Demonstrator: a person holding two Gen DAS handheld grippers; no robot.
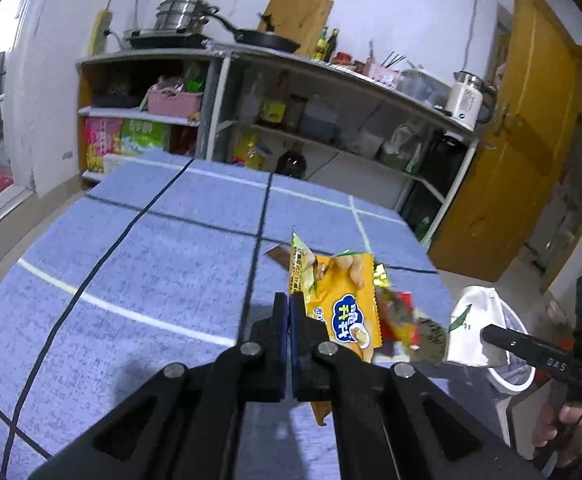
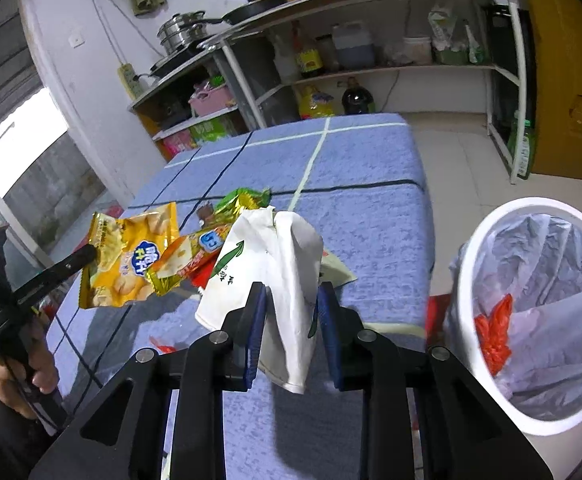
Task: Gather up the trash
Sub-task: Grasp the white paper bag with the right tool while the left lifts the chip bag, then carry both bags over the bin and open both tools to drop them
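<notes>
The left gripper (image 1: 289,304), at the bottom centre of the left wrist view, has its jaws pressed together on the edge of a yellow snack packet (image 1: 341,312), which hangs lifted above the blue checked tablecloth (image 1: 131,240). In the right wrist view the same packet (image 2: 125,264) sits at middle left, pinched at its left edge by the black fingertip (image 2: 73,262) of that gripper.

The right gripper (image 2: 293,300), bottom centre of the right wrist view, has its jaws partly apart and clamped on a crumpled white paper bag with a green arrow print (image 2: 279,264); both blue pads (image 2: 257,320) press on the paper. The bag is raised off the cloth.

Between the two held items, in the middle of that frame, more wrappers lie heaped on the cloth: a red and orange wrapper (image 2: 195,256) and a green and gold foil wrapper (image 2: 247,198).

At the right edge stands a white bin (image 2: 487,240) lined with a pale plastic bag; a red scrap (image 2: 493,332) lies inside it.
</notes>
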